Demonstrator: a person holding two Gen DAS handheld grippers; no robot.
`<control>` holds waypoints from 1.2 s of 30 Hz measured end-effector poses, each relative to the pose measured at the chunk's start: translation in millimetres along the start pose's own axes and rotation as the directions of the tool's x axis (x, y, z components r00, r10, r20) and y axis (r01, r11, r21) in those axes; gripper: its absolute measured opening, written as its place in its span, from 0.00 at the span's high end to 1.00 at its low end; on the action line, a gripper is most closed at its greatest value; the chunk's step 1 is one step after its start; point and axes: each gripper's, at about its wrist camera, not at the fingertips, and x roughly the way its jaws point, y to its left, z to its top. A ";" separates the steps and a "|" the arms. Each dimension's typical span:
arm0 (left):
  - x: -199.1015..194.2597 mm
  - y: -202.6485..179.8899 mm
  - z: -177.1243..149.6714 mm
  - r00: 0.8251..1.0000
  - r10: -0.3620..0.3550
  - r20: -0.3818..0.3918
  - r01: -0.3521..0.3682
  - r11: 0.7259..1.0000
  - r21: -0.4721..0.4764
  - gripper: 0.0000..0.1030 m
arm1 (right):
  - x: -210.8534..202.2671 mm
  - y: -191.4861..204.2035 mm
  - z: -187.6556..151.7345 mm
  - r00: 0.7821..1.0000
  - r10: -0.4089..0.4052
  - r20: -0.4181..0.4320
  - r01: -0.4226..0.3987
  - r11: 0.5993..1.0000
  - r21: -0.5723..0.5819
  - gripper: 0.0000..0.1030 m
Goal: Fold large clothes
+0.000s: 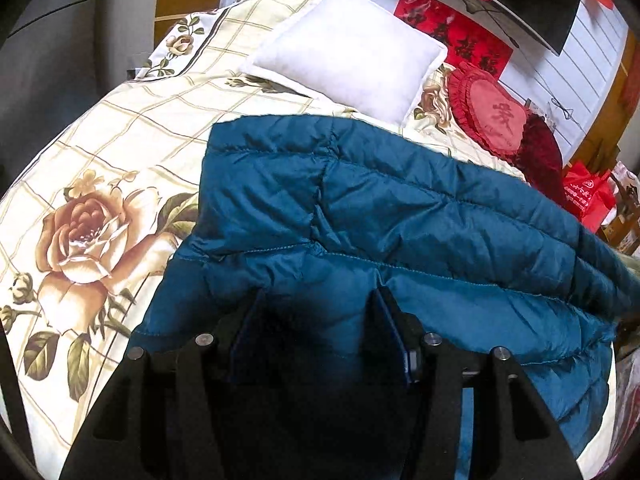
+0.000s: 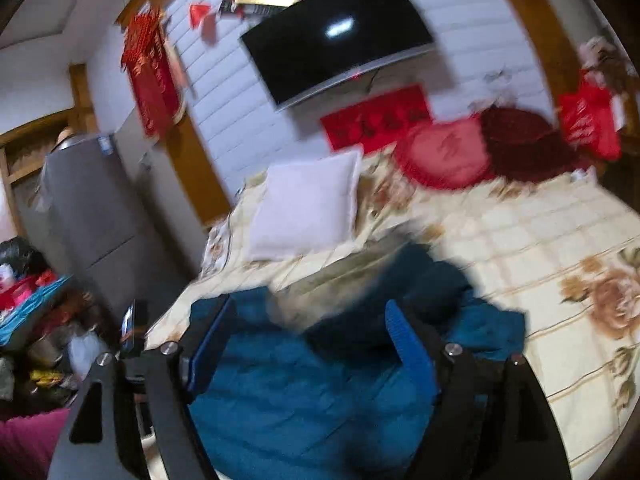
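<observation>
In the left wrist view, the left gripper (image 1: 320, 300) sits at the bottom centre of the frame with its two dark blue fingers (image 1: 386, 328) spread fairly wide apart; the teal quilted down jacket (image 1: 400, 216) bulges up between them, but whether the pads are pinching any cloth cannot be told, since the fabric there lies in shadow. The jacket fills the middle and lower right of that frame, spread over the cream floral bedspread (image 1: 100, 184), with a plain white pillow (image 1: 348, 48) above it at the upper centre and a red heart-shaped cushion (image 1: 492, 116) at the upper right.

In the right wrist view, which is motion-blurred, the right gripper (image 2: 308, 328) also stands wide open at the bottom centre, its bright blue fingers (image 2: 408, 344) straddling the bunched teal jacket (image 2: 300, 400) and gripping nothing that shows. A fur-like beige trim (image 2: 332, 292), probably the hood edge, lies just beyond the fingertips. A black wall television (image 2: 340, 32) hangs at the top centre.

The jacket looks light, puffy and soft, and its shiny shell is likely slippery, so it should spring back after pressing. A stitched seam or the hem edge seems the surest hold, since thin doubled cloth is likelier to stay in the pads than a puffed panel.
</observation>
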 end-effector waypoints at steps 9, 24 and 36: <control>18.2 -2.4 10.1 0.998 0.058 0.026 -0.058 0.998 0.002 0.63 | 152.6 -10.3 1.4 0.900 -0.338 -0.275 0.282 0.933 -0.224 0.31; 26.8 -6.3 6.6 0.992 0.110 0.065 -0.113 0.993 0.045 0.60 | 159.5 -7.1 -1.3 0.920 -0.308 -0.243 0.287 0.950 -0.121 0.29; 20.3 -10.5 2.8 0.988 0.137 0.071 -0.143 0.986 0.088 0.60 | 211.6 103.8 -11.4 0.933 -0.185 -0.310 0.102 0.958 -0.267 0.29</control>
